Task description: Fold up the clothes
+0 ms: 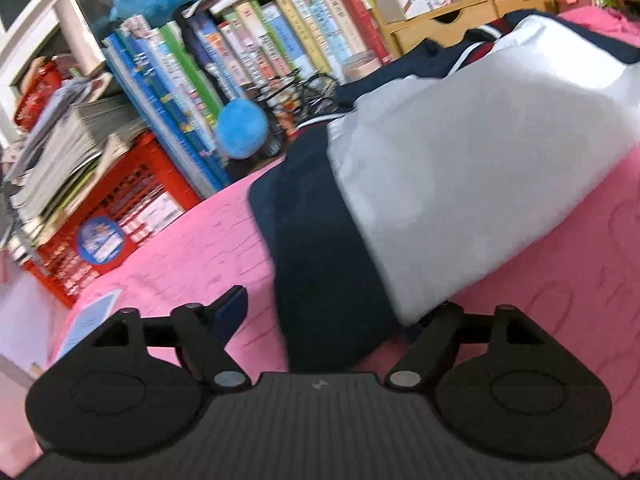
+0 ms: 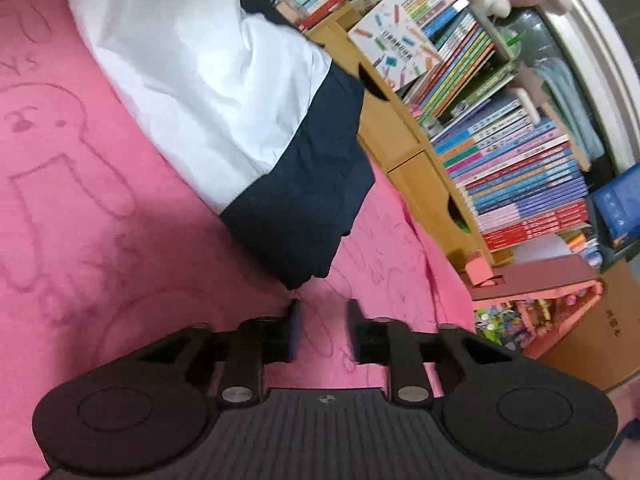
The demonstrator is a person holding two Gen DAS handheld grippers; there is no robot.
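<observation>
A white and navy garment (image 1: 460, 168) lies bunched on the pink blanket (image 1: 180, 248). My left gripper (image 1: 336, 312) stands wide at the garment's near end. Its left finger (image 1: 232, 308) is clear of the cloth, the right finger is partly hidden behind the white fabric, and the navy band (image 1: 320, 248) runs between them without being pinched. In the right wrist view the same garment (image 2: 200, 80) ends in a navy corner (image 2: 300, 220). My right gripper (image 2: 325, 330) sits just short of that corner, open, with only the pink blanket (image 2: 80, 200) in its gap.
Packed bookshelves (image 1: 260, 52) and a red crate (image 1: 132, 200) stacked with papers line the bed's far side, with a blue plush (image 1: 240, 128) beside them. A wooden drawer unit (image 2: 408, 152), stacked books (image 2: 512, 168) and a cardboard box (image 2: 600, 320) stand to the right.
</observation>
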